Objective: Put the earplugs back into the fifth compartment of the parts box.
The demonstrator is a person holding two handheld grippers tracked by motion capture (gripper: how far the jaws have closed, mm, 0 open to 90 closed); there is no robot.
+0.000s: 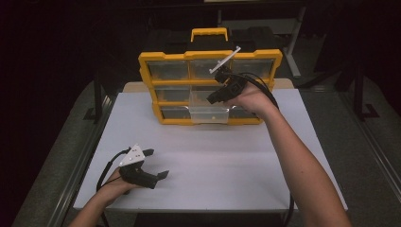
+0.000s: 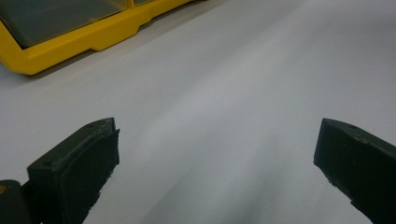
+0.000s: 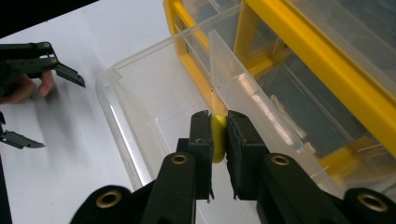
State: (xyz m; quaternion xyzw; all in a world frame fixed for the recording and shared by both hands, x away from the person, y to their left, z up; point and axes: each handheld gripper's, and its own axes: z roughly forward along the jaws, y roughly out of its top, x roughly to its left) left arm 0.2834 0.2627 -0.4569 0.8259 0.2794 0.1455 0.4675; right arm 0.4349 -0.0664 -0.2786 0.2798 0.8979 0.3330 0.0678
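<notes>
Yellow, a small rounded plastic piece [image 3: 217,137] sits pinched in the right gripper [image 3: 218,140] above the pulled-out clear plastic drawer [image 3: 140,93] of the yellow-framed organizer [image 1: 156,59]. Released off-centre, it may strike the divider and bounce onto the white desk [image 1: 227,161]. The left gripper [image 1: 158,163] rests spread.

Right tool [image 3: 219,140]: two black jaws rise from the bottom edge, pinched on a small yellow flat piece [image 3: 218,139].
Yellow piece: upright between the pads, above the clear plastic drawer [image 3: 140,100].
Clear drawer: pulled out of the yellow plastic organiser frame [image 3: 327,60].
Tabletop [image 3: 56,177]: white, left of the drawer.
Left tool [image 3: 28,88]: far left, jaws apart, fingers behind it.
</notes>
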